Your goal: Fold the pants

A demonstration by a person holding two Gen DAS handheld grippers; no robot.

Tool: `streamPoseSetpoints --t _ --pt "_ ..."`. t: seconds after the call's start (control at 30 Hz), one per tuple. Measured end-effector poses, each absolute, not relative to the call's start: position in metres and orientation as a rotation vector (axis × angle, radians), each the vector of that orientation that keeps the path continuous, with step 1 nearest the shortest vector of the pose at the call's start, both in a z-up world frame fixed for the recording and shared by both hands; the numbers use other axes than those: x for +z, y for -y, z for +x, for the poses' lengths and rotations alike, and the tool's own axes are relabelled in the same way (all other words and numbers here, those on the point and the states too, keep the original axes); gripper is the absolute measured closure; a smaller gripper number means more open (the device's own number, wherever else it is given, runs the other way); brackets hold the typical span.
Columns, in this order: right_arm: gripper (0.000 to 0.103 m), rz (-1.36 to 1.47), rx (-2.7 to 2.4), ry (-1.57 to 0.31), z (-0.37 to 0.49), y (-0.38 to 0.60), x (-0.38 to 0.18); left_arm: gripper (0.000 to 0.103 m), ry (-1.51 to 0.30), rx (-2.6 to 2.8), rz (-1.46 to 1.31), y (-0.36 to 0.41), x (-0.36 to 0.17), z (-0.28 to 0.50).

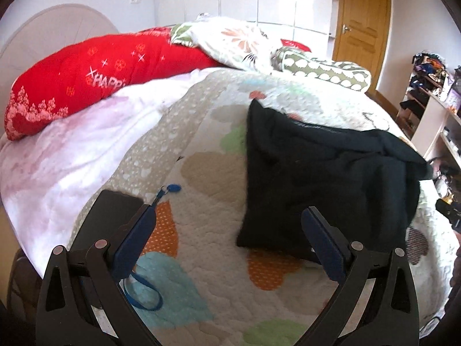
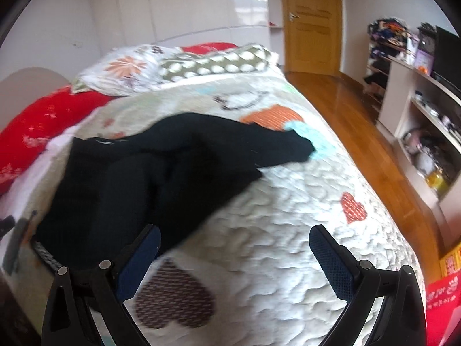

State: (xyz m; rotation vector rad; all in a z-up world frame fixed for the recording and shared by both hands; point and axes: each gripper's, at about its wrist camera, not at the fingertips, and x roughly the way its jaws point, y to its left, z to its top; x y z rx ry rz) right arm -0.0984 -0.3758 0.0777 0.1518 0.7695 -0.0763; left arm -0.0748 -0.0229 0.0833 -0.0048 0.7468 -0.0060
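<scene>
You're facing a bed (image 2: 288,201) under a quilt with hearts, red pillow (image 1: 86,72) by the rounded headboard (image 1: 52,26). Glossy white wardrobe (image 2: 187,5) behind, bright with reflected daylight. Wooden door (image 2: 312,23) beyond, shiny wood floor (image 2: 345,115), cluttered shelves (image 2: 417,121) along the right wall.

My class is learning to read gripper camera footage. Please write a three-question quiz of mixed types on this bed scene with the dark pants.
1. True or false: the left gripper is clamped on the black fabric pants.
2. Multiple choice: the pants lie on (A) the wooden floor, (B) the quilted patchwork bedspread, (C) the long red pillow.
3. Fill in: the right gripper has its fingers ____.

Key: 1 false, its fingers stand open with nothing between them; 2 B; 3 open.
</scene>
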Motion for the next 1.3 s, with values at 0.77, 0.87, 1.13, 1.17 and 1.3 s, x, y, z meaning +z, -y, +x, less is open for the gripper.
streamPoseSetpoints --t 0.77,0.87,1.13,1.17,1.3 --pt "0.015 0.255 -0.042 -0.8 -0.096 0.415 0.054 0.001 -0.828 -0.027 -0.107 0.03 0.054 -0.067" --pt "0.019 0.306 -0.014 -0.834 -0.084 0.422 0.041 0.001 -0.857 -0.029 -0.159 0.023 0.042 -0.064" --pt "0.03 0.317 0.008 -0.826 -0.038 0.419 0.03 0.001 -0.918 -0.082 -0.276 0.028 0.022 -0.038" --pt "0.035 0.315 0.016 -0.824 -0.032 0.418 0.029 0.001 -0.931 -0.096 -0.288 0.031 0.02 -0.032" --pt "0.061 0.317 0.013 -0.804 -0.018 0.415 0.03 0.002 -0.956 -0.119 -0.257 0.052 0.014 -0.013"
